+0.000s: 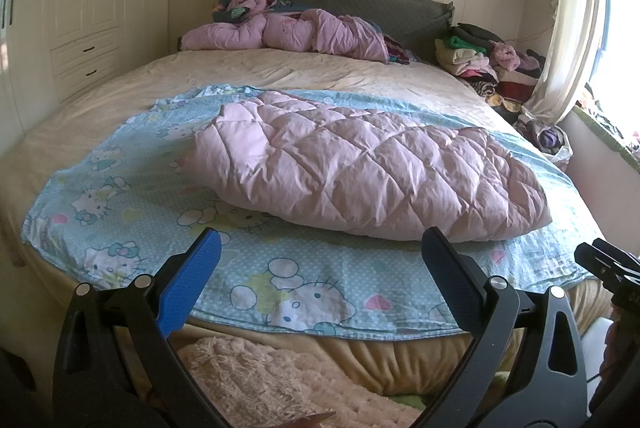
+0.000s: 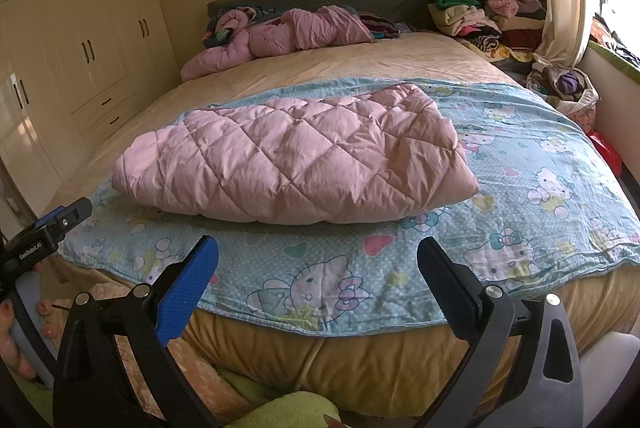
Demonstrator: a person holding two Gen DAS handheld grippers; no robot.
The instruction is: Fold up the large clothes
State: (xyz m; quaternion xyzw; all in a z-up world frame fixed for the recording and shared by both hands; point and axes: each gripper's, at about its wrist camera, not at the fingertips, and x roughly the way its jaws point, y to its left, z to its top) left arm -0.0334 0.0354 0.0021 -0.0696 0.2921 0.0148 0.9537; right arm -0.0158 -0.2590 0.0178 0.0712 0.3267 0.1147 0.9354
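Note:
A pink quilted padded garment (image 1: 360, 164) lies folded into a thick bundle on a blue cartoon-cat sheet (image 1: 120, 196) on the bed; it also shows in the right wrist view (image 2: 296, 156), on the same sheet (image 2: 540, 168). My left gripper (image 1: 320, 252) is open and empty, held off the bed's near edge, short of the garment. My right gripper (image 2: 318, 256) is open and empty too, at the near edge. The right gripper's body shows at the right edge of the left wrist view (image 1: 608, 264); the left one shows at the left edge of the right wrist view (image 2: 48, 232).
A crumpled pink duvet (image 1: 288, 32) lies against the grey headboard (image 1: 360, 0). Piles of clothes (image 1: 492, 60) sit at the bed's far right by a curtain (image 1: 568, 28). Cream wardrobes (image 1: 88, 8) line the left wall. A fluffy rug (image 1: 260, 380) lies below.

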